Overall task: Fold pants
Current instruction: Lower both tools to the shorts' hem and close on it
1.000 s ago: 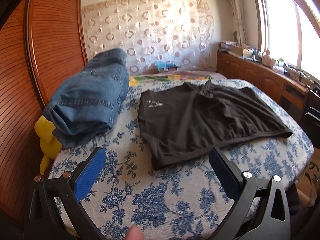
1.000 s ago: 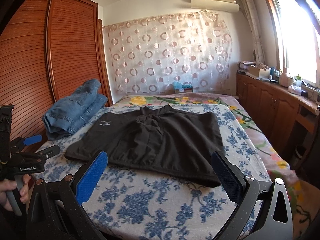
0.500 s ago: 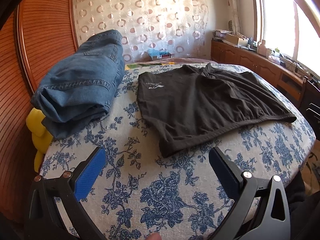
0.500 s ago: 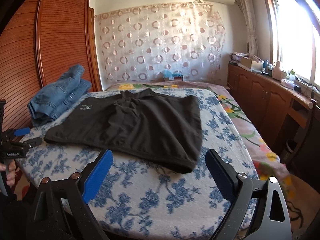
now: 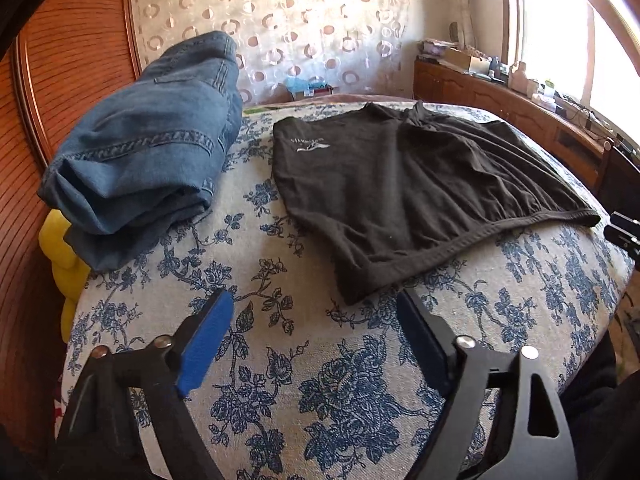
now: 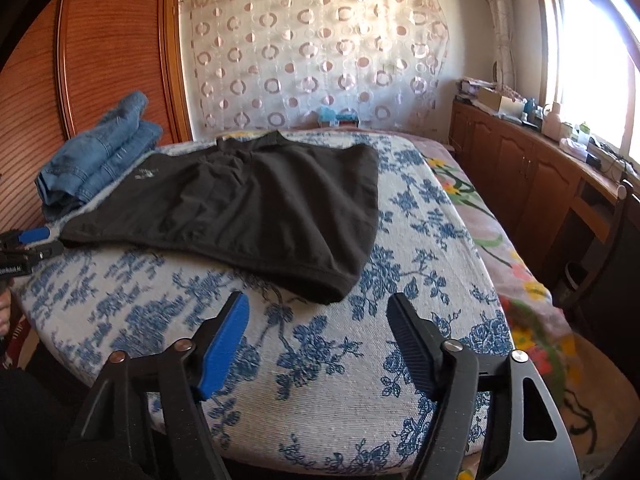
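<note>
I see the black pants [image 5: 404, 196] spread flat on the bed [image 5: 320, 360], on its blue-flowered cover, near the foot edge closest to me. Their long axis runs across the bed, roughly parallel to that near edge: the elastic waistband lies toward the window side, and the end with the small white logo points toward the wardrobe side. A folded pile of blue jeans [image 5: 144, 148] sits at the wardrobe-side edge, just beside the pants but apart from them.

My left gripper [image 5: 316, 312] hovers over bare cover by the near corner of the pants, jaws apart with nothing between them. My right gripper [image 6: 316, 312] hangs just short of the waistband corner, also parted and holding nothing.

Compared with a second ago, both grippers' jaws have just been closing from their widest and now stand noticeably narrower. The left view has dropped closer to the cover, so the pants corner now sits right ahead of the fingers. The pants and jeans lie as they did.
</note>
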Demonstrator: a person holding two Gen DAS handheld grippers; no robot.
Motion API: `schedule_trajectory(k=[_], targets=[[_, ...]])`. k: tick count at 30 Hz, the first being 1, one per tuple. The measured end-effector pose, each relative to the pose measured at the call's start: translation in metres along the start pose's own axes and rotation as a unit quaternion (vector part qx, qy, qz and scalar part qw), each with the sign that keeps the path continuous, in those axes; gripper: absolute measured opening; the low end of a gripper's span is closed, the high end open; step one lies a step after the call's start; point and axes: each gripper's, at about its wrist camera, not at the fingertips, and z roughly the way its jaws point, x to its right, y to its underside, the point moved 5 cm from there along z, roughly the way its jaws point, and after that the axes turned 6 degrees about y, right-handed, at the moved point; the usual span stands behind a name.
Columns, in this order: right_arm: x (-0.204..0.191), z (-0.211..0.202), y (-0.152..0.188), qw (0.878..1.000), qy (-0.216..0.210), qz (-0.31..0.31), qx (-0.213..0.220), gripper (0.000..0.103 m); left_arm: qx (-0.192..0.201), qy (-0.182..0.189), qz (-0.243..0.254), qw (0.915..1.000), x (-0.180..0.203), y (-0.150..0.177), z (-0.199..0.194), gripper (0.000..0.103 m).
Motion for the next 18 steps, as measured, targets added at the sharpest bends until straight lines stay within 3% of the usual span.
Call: schedule_trajectory(k=[9,13,18], targets=[[0.008,-0.009,-0.010,1.000,-0.003,0.008,-0.006,0.048,-0.018,0.039,-0.001,0.9991,0.003,-0.005,0.013,0.054],[0.007,-0.011,-0.012,1.000,-0.003,0.004,-0.011,0.025,-0.018,0.040,0.000,0.9990,0.004,-0.006,0.015,0.043],[0.005,-0.017,-0.011,1.000,-0.011,0.005,-0.008,0.014,-0.008,0.057,-0.003,0.9984,0.005,-0.010,0.011,0.024]])
